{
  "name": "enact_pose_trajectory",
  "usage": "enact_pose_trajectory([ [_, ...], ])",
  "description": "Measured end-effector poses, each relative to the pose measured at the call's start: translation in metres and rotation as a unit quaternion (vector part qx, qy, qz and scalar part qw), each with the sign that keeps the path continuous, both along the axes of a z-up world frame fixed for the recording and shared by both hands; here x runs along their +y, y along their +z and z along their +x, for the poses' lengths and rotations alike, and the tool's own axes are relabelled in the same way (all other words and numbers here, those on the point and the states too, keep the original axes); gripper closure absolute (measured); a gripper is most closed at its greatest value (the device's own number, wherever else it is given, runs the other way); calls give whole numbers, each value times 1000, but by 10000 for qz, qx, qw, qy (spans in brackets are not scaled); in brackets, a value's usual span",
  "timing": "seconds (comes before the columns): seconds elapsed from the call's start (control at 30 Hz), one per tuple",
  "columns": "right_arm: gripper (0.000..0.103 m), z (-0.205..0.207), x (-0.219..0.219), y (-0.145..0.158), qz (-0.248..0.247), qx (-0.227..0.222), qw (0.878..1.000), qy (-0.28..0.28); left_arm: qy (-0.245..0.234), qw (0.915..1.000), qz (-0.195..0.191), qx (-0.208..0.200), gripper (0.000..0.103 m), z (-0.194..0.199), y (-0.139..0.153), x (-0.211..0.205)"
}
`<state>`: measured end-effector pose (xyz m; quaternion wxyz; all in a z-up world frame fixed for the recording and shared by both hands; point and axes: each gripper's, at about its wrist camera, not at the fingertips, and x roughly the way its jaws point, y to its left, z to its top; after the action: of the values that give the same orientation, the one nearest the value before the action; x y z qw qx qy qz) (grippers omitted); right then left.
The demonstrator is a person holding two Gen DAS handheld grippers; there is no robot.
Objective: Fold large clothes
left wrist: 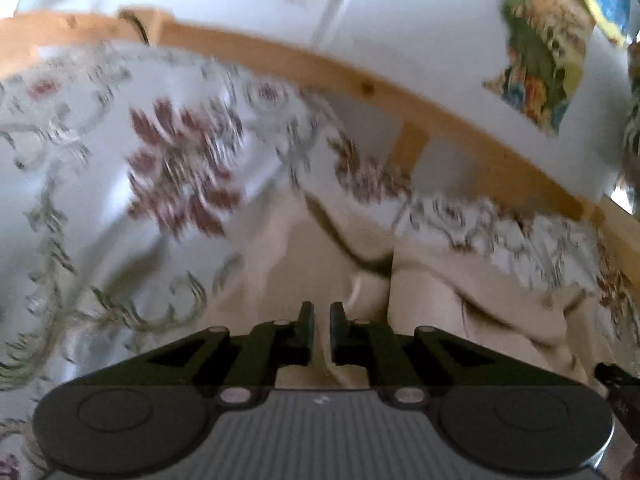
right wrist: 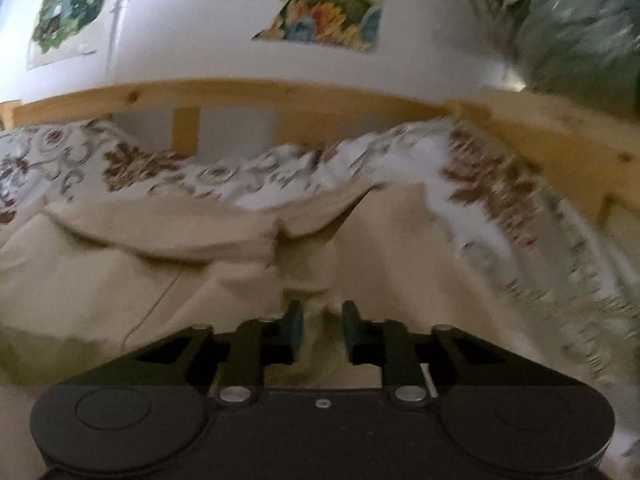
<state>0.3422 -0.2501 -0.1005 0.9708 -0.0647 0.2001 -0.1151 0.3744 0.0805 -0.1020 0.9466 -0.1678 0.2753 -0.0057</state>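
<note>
The garment (right wrist: 100, 272) is showing as matt beige cloth, soft and slightly napped, with a stitched seam. The bedspread (left wrist: 80, 208) is looking like smooth woven cloth, white with printed red and grey flowers. The bed rail (right wrist: 280, 96) is showing bare pale wood with knots, unvarnished and matt. The wall (right wrist: 192, 32) is appearing smooth and matt white, with paper posters (right wrist: 332, 12) looking flat and torn at the edges. The left claw (left wrist: 321, 320) and right claw (right wrist: 322, 320) are showing matt black plastic with dull metal screws.
</note>
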Motion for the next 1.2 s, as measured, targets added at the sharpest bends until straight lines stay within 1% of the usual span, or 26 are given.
enact_pose_trajectory([
  [0.03,79,-2,3,3,-155,-103,9998,-72,17,9999,80,-88,93,-3,4,-2],
  [0.1,77,-10,9,8,-284,-412,9987,48,-27,9995,157,-282,93,-4,10,-7],
  [0.2,76,-19,21,13,-275,-659,9952,667,-464,9978,228,-424,93,-8,12,-17],
  [0.23,74,-20,27,12,-305,-636,9934,904,-612,9969,258,-418,93,-8,10,-21],
  [0.27,73,-19,34,9,-485,-531,9915,1086,-722,9962,306,-379,90,-8,6,-26],
  [0.3,73,-17,42,2,-795,-418,9891,1169,-778,9958,379,-307,81,-8,1,-31],
  [0.33,73,-14,49,-9,-1247,-258,9851,1152,-802,9956,457,-176,67,-7,-7,-35],
  [0.37,73,-9,53,-19,-1597,-72,9815,1056,-759,9956,544,11,63,-5,-16,-39],
  [0.4,73,-5,52,-29,-1814,99,9789,933,-683,9954,627,234,62,-2,-25,-41],
  [0.43,73,-1,49,-37,-1866,229,9789,803,-615,9949,662,454,62,1,-32,-41],
  [0.47,73,2,42,-43,-1759,308,9809,775,-583,9948,581,600,62,4,-39,-38],
  [0.5,72,4,36,-43,-1627,369,9830,767,-571,9955,473,594,62,3,-41,-35],
  [0.57,71,3,36,-41,-1603,358,9834,766,-568,9960,341,597,63,2,-37,-31],
  [0.6,71,2,35,-40,-1565,355,9840,780,-571,9962,289,595,59,1,-33,-30],
  [0.63,69,0,32,-37,-1422,366,9855,847,-573,9964,222,589,48,-2,-29,-28],
  [0.67,66,-8,31,-34,-1274,342,9870,922,-566,9967,144,567,41,-5,-24,-27],
  [0.7,61,-14,30,-28,-1239,287,9872,959,-554,9970,79,528,25,-9,-19,-25],
  [0.73,58,-24,32,-20,-1317,201,9861,991,-561,9972,32,488,13,-16,-14,-22],
  [0.77,53,-33,33,-13,-1398,126,9847,1030,-605,9971,22,463,10,-22,-8,-19],
  [0.87,39,-58,35,15,-1400,-136,9832,1161,-821,9958,162,378,7,-37,17,-21],
  [0.93,25,-76,34,38,-1275,-318,9841,1192,-965,9944,337,272,1,-55,38,-26],
  [1.0,10,-99,33,59,-1072,-437,9858,1216,-1167,9920,461,98,1,-74,59,-31],
  [1.07,2,-128,32,75,-792,-480,9884,1206,-1460,9874,609,-16,1,-97,80,-36],
  [1.1,2,-145,32,80,-655,-453,9889,1251,-1607,9846,688,-17,1,-107,88,-39],
  [1.17,1,-178,37,86,-631,-468,9882,1318,-1855,9794,796,-48,1,-131,102,-44],
  [1.2,1,-195,42,88,-755,-477,9863,1384,-1960,9770,832,-98,1,-144,107,-47],
])
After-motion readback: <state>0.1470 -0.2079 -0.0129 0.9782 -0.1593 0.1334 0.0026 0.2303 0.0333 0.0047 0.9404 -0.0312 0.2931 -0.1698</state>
